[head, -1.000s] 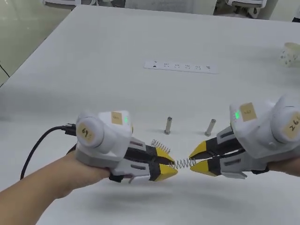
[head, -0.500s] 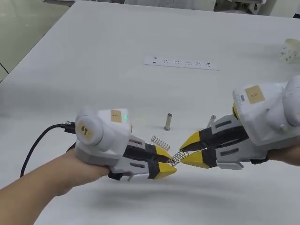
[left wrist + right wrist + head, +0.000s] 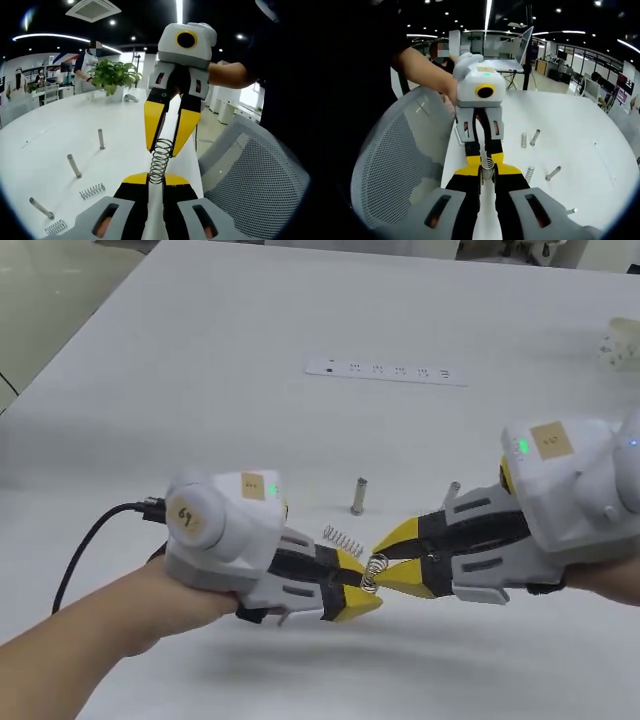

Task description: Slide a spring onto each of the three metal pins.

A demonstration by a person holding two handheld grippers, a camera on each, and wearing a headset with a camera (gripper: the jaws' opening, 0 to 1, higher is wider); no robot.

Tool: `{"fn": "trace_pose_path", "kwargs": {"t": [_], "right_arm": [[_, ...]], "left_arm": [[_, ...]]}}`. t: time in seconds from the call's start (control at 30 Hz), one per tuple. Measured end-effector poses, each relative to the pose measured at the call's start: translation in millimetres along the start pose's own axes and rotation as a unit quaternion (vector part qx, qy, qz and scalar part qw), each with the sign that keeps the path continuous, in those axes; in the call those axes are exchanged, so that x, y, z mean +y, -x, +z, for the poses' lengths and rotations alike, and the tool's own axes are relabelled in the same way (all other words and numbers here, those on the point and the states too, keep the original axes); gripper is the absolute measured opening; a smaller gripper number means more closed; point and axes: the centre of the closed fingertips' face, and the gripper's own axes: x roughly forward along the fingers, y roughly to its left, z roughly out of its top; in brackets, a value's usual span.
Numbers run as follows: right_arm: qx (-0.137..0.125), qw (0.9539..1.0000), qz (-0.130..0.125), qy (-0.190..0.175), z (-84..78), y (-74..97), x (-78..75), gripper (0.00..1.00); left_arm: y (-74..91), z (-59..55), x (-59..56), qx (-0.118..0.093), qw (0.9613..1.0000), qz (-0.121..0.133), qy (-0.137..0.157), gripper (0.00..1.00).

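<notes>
Over the white workbench [image 3: 200, 390], head view: the left gripper [image 3: 362, 586] and right gripper [image 3: 386, 564] meet tip to tip, each clamped on one end of a spring [image 3: 371, 571], likely to reposition it for threading. Left gripper view: three metal pins [image 3: 74, 165] stand nearby, bare. Right gripper view: a mesh chair [image 3: 390, 150] and an open-plan office lie beyond the bench.

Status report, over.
Left gripper shut on spring. Right gripper straddles its other end, grip unclear. Three pins bare, two springs loose beside them.
</notes>
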Motion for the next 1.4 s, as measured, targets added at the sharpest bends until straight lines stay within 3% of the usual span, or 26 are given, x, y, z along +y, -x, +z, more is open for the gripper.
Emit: {"fn": "trace_pose_path", "kwargs": {"t": [0.73, 1.07, 1.4], "right_arm": [[-0.017, 0.9993, -0.008, -0.032, 0.6, -3.8, -3.6, 0.08], [-0.045, 0.9973, -0.012, -0.058, 3.8, -5.0, -4.3, 0.08], [-0.063, 0.9966, -0.027, -0.046, 11.0, -1.2, -8.8, 0.08]], "left_arm": [[0.2, -1.3, 1.7, 0.009, 1.0, -0.001, -0.001, 0.01], [-0.9, 1.3, 2.6, 0.005, 1.0, -0.002, 0.002, 0.01], [3.7, 7.9, 9.6, -0.005, 0.9998, 0.01, 0.019, 0.02]]}}
